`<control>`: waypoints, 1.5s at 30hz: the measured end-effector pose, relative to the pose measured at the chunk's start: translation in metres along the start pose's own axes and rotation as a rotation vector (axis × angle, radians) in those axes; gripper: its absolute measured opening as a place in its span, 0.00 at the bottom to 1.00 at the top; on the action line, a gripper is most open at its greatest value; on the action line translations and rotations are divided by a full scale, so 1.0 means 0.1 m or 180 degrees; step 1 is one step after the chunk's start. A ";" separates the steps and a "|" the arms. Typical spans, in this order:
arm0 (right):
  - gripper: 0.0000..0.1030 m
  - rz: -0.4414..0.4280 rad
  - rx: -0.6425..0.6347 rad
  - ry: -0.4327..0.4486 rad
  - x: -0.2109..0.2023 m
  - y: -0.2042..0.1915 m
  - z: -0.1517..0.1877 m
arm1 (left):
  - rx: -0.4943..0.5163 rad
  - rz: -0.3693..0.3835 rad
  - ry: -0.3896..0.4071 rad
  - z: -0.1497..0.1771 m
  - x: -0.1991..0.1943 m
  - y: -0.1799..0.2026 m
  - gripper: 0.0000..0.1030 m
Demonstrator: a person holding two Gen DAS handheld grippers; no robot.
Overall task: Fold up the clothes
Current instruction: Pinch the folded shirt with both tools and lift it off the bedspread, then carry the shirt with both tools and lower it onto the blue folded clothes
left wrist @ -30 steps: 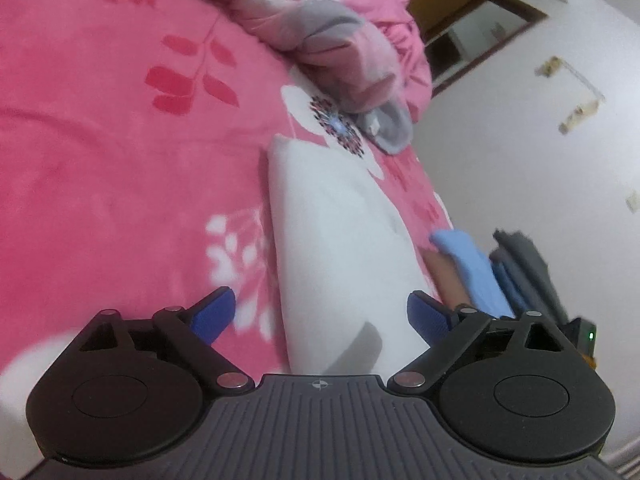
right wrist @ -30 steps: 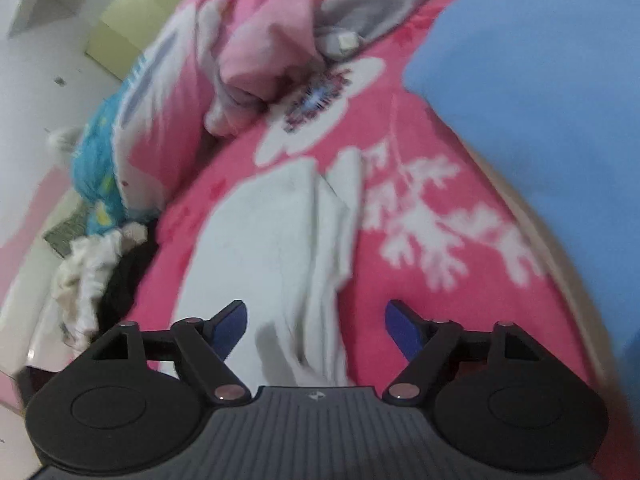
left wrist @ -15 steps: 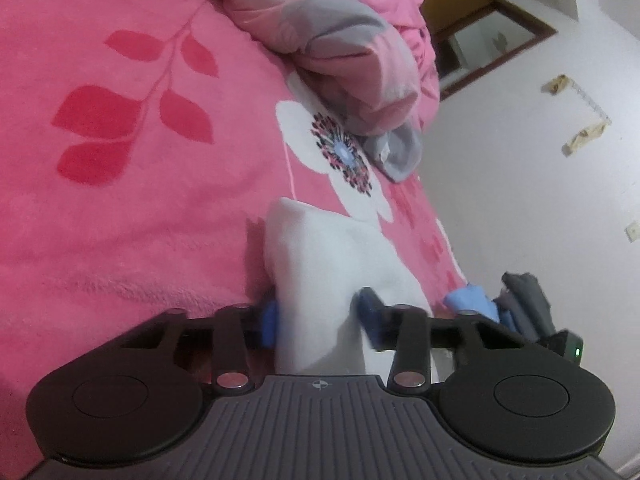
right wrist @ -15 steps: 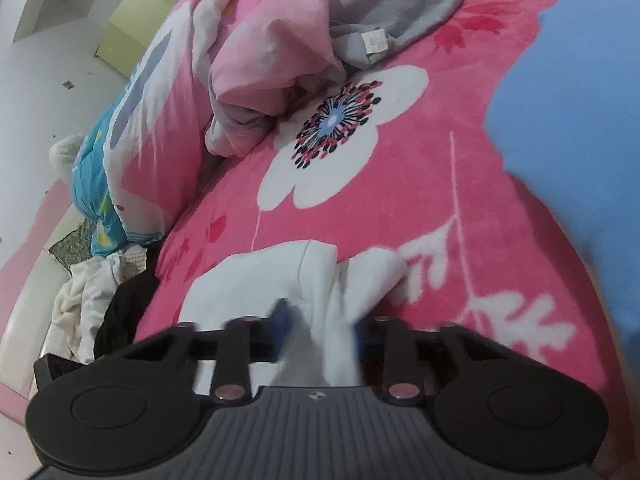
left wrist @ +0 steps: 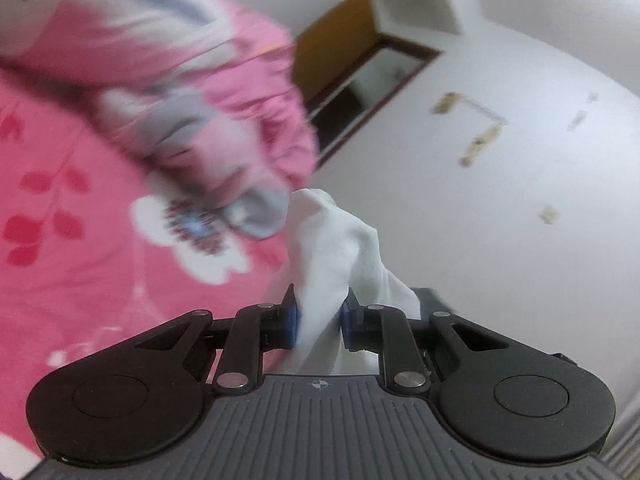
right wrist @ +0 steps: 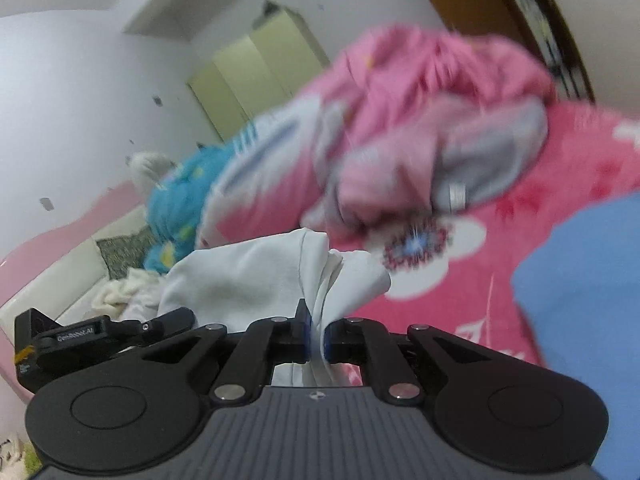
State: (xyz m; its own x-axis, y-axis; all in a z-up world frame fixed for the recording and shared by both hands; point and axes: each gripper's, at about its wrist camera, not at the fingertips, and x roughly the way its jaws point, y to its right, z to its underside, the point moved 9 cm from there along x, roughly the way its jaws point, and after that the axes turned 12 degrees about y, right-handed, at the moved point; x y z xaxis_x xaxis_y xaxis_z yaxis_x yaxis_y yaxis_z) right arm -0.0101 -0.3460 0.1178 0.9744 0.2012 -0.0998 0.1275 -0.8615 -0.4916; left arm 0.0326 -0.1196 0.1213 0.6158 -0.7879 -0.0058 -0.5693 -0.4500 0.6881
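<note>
The left hand-held gripper (left wrist: 319,316) has just been closing and pinches a bunch of the white cloth (left wrist: 332,240); the right hand-held gripper (right wrist: 316,330), jaws nearly together, clamps another fold; the cloth hangs lifted above the pink bed (left wrist: 80,272), near a crumpled quilt (right wrist: 400,140).

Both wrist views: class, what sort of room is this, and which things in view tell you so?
Most likely a bedroom in a home. A pink flowered blanket covers a bed, a bundled pink quilt lies on it, and a tall wardrobe stands against the wall.
</note>
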 end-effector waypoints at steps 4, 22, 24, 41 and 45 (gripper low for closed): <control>0.05 -0.0019 -0.0194 0.0335 -0.63 -0.25 -0.38 | 0.0064 0.0311 0.0098 -0.02 -0.19 0.69 0.18; 0.05 0.0761 -0.1045 0.0970 -2.10 0.44 -1.90 | -0.0054 0.1066 -0.0251 0.82 0.79 2.30 0.18; 0.05 0.0830 -0.1062 0.0931 -2.11 0.62 -1.96 | -0.0099 0.1072 -0.0326 0.94 0.94 2.28 0.18; 0.05 0.0804 -0.0963 0.0058 -0.24 2.16 -1.43 | -0.0332 0.0041 -0.0643 1.30 2.30 0.57 0.18; 0.05 0.0858 -0.0890 -0.0270 0.22 2.55 -1.02 | -0.0405 -0.0243 -0.0769 1.46 2.51 0.10 0.27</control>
State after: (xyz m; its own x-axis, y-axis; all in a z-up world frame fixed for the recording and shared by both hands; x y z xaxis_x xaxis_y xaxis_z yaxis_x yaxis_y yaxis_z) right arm 0.0624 -0.6092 0.0782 0.9626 -0.0218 -0.2699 -0.0739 -0.9800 -0.1845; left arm 0.1022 -0.3835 0.0207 0.4978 -0.8380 -0.2236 -0.4439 -0.4677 0.7644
